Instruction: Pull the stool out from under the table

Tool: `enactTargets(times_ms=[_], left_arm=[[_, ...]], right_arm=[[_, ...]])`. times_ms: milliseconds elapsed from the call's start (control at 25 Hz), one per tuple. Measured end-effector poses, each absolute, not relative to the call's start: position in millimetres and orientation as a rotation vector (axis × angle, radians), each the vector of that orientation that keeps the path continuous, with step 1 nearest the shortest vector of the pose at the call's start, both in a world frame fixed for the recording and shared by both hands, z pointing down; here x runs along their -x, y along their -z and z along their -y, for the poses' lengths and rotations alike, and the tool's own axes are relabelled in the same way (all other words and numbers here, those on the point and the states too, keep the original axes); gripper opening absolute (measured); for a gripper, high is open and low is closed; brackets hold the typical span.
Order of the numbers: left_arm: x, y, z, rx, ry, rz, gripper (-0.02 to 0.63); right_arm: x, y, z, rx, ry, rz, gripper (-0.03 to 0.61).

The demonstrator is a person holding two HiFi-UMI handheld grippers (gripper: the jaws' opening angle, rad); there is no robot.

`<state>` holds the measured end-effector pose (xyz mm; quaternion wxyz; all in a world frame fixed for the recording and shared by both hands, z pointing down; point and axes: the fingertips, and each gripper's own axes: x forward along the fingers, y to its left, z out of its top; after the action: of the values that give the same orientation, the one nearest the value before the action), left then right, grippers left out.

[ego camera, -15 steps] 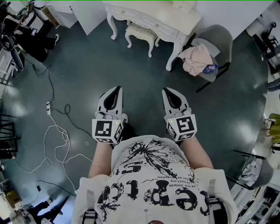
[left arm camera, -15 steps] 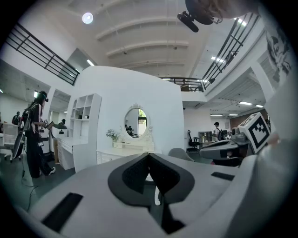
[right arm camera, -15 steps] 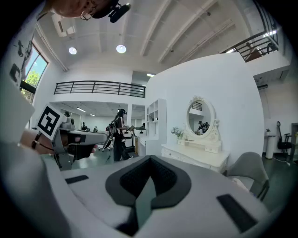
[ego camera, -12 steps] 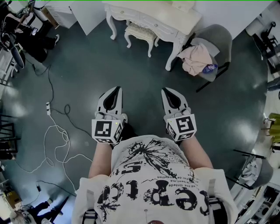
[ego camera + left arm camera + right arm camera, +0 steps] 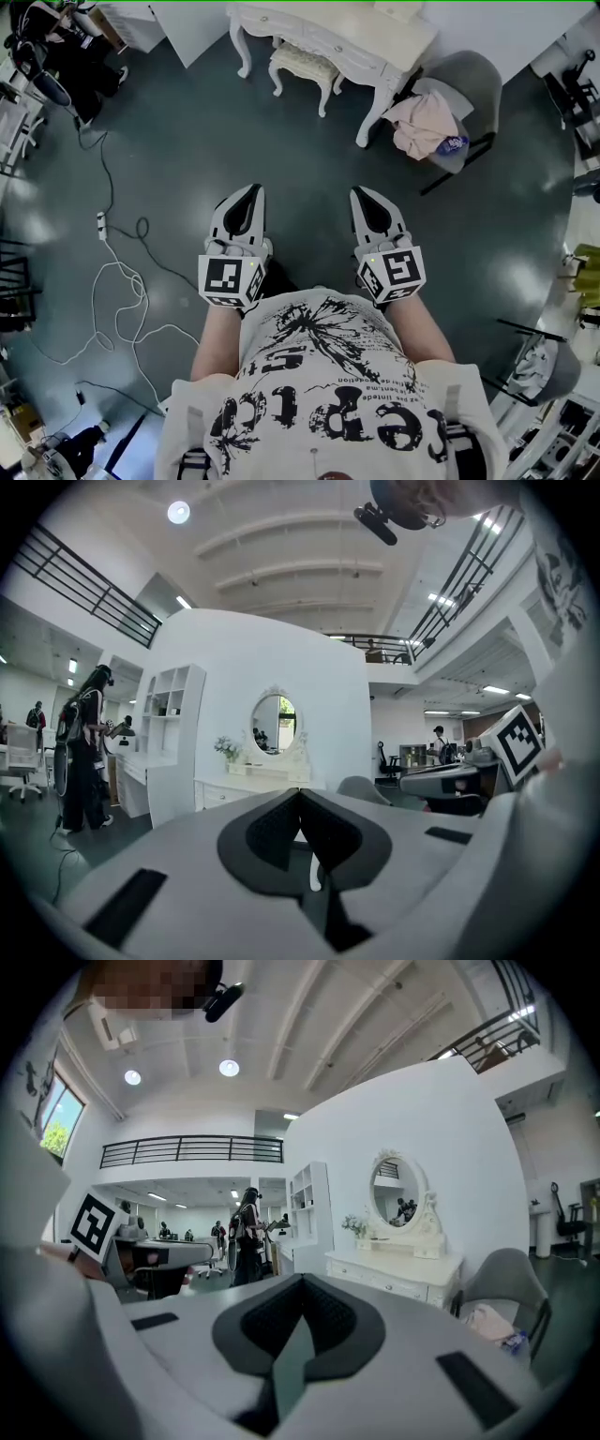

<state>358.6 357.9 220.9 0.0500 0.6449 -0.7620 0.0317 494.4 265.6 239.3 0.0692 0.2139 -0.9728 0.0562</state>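
I held my left gripper (image 5: 251, 191) and my right gripper (image 5: 360, 193) side by side just in front of my chest, well apart from each other, both pointing toward the white table (image 5: 375, 45); each had its jaws pressed together at the tips, with nothing between them; the stool (image 5: 302, 66) stood well ahead of me, its cushioned seat tucked partly beneath the table's front edge, its two nearer legs out on the floor; it sat between the table's two front legs, closer to the left-hand leg than to the right-hand one; a broad stretch of bare dark floor (image 5: 291, 155) lay between my jaw tips and the stool; to the right, a grey chair (image 5: 473, 80) stood just beside the table's right front leg, with a pink cloth (image 5: 422, 124) heaped on its seat and its dark legs reaching out over the floor; to my left a white cable (image 5: 112, 291) looped loosely across the floor, well clear of the straight line toward the stool.
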Motion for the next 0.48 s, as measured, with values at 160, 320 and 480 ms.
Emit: enactTargets(times_ms=[160, 320, 480], left_arm=[[-345.8, -226.6, -358.7, -1.955, -0.078, 2.315, 0.017], [-314.6, -231.2, -355.2, -1.967, -0.064, 2.296, 0.017], [-259.8, -236.2, -341.3, -1.979, -0.07, 2.271, 0.017]], right_arm=[[-482.7, -243.3, -265.3, -0.652, -0.133, 2.914, 0.017], [-452.4, -249.8, -260.8, -0.676, -0.129, 2.888, 0.017], [-404.9, -255.1, -240.8, -0.743, -0.143, 2.859, 0.018]])
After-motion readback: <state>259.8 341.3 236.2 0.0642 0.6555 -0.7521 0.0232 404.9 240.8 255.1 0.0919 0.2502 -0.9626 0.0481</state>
